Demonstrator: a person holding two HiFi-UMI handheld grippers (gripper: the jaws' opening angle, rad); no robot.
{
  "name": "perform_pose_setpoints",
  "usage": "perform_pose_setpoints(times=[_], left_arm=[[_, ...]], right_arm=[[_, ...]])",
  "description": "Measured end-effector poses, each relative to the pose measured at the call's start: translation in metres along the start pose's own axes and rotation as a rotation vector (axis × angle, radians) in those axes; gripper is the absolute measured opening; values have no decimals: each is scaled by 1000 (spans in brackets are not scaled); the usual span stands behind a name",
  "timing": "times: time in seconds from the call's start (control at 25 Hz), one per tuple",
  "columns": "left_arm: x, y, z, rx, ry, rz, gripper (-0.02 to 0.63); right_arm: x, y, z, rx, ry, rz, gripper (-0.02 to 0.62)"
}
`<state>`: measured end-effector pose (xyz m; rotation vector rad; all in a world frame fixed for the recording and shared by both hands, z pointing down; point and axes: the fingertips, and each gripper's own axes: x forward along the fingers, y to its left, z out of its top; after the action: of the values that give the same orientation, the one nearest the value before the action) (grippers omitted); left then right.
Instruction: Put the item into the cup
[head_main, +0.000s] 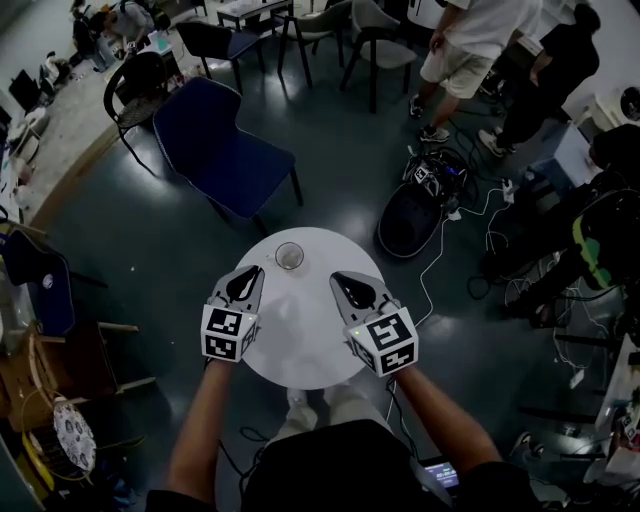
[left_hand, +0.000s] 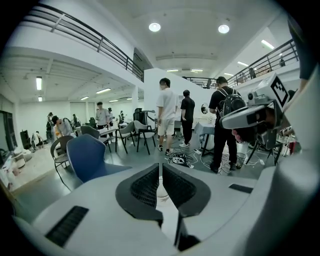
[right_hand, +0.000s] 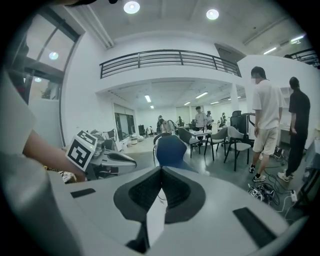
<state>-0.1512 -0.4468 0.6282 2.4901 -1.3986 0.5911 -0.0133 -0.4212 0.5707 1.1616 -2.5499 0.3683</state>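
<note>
A clear cup (head_main: 289, 257) stands at the far edge of the round white table (head_main: 300, 345); I cannot tell what is inside it. The left gripper (head_main: 243, 279) hovers over the table just near-left of the cup, and its jaws stand together with only a thin slit and nothing visible between them (left_hand: 160, 166). To the cup's near-right, the right gripper (head_main: 351, 284) is held above the table, shut and empty (right_hand: 161, 170). Each gripper shows in the other's view: the left gripper (right_hand: 107, 161) and the right gripper (left_hand: 250, 116). No loose item lies on the table.
A blue chair (head_main: 225, 150) stands beyond the table to the left. A black bag (head_main: 410, 218) and cables (head_main: 470, 215) lie on the floor to the right. Several people (head_main: 480, 45) and more chairs (head_main: 370, 40) are further back. The person's knees are under the near edge.
</note>
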Motion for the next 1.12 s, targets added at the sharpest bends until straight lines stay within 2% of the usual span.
perform_pose_setpoints(times=[0.36,0.6,1.12], left_arm=[[-60,-17,11,-26,-75,3,17],[-99,-27,22,-35,-123,-29,15],[-188,-29,31,-5,-199,-86,15]], right_arm=[[-18,33,28,-35,-66,5,17],[-27,59,49,-51,-104,-1,17],[-49,121,80,-57,-186,-70,17]])
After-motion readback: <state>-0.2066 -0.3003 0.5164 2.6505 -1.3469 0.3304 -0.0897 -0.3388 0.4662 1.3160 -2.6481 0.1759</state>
